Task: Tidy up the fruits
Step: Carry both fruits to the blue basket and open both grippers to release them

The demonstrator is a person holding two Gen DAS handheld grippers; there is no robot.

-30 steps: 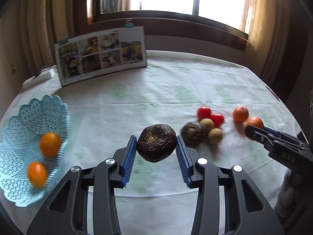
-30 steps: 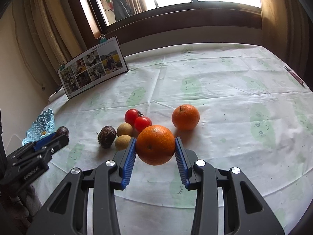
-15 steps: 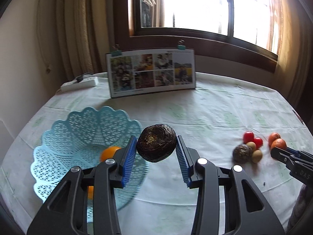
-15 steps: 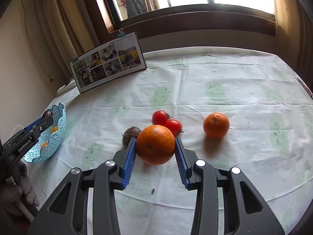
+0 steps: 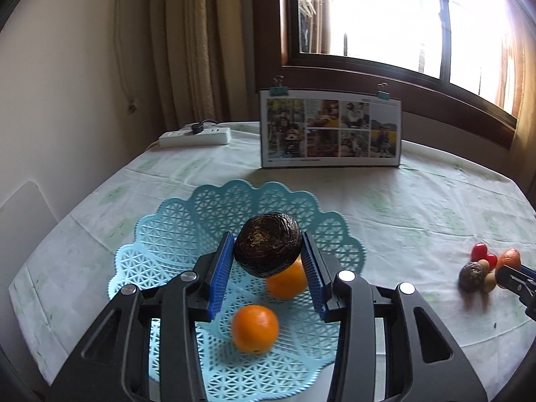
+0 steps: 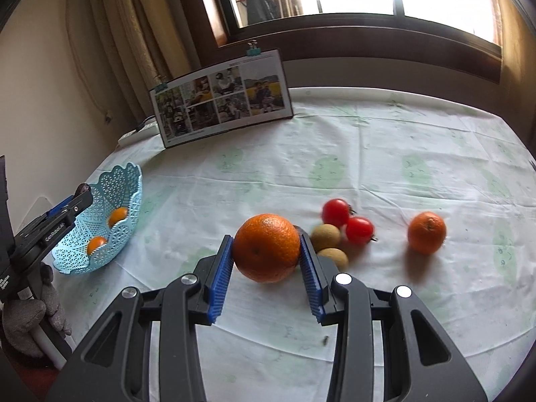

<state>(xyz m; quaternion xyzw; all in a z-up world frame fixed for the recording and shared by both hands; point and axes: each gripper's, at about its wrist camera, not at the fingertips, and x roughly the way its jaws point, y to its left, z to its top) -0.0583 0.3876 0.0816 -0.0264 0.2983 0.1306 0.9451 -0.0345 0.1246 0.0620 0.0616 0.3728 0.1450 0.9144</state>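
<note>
Dark, wrinkled passion fruit (image 5: 267,248) is clamped between the blue ribbed pads of the left gripper (image 5: 267,269), held in the air above the light-blue lattice basket (image 5: 174,234). Basket sits on the table (image 5: 418,207) near its left edge and holds two small oranges (image 5: 255,328); one lies in plain view, the other is partly hidden behind the held fruit.

Right gripper (image 6: 266,264) jaws are clenched on a big orange (image 6: 266,247), pads pressing both its sides. Cannot tell if the orange is touching the cloth or just off it.

Just beyond the right gripper, loose fruit pile on the tablecloth: two red tomatoes (image 6: 346,221) touching each other, two small tan round fruits (image 6: 325,237) beside them, and a tangerine (image 6: 426,232) off to the right, apart from the cluster. From the left wrist view a second dark passion fruit (image 5: 471,276) shows in the same cluster; in the right wrist view it is hidden behind the held orange.

Photo collage board (image 5: 330,129) stands upright at the far side of the table, binder clips on its top edge. White power strip (image 5: 195,136) lies at the far-left table edge. Window (image 5: 385,16) behind, bright; curtain (image 5: 197,43) to its left.
</note>
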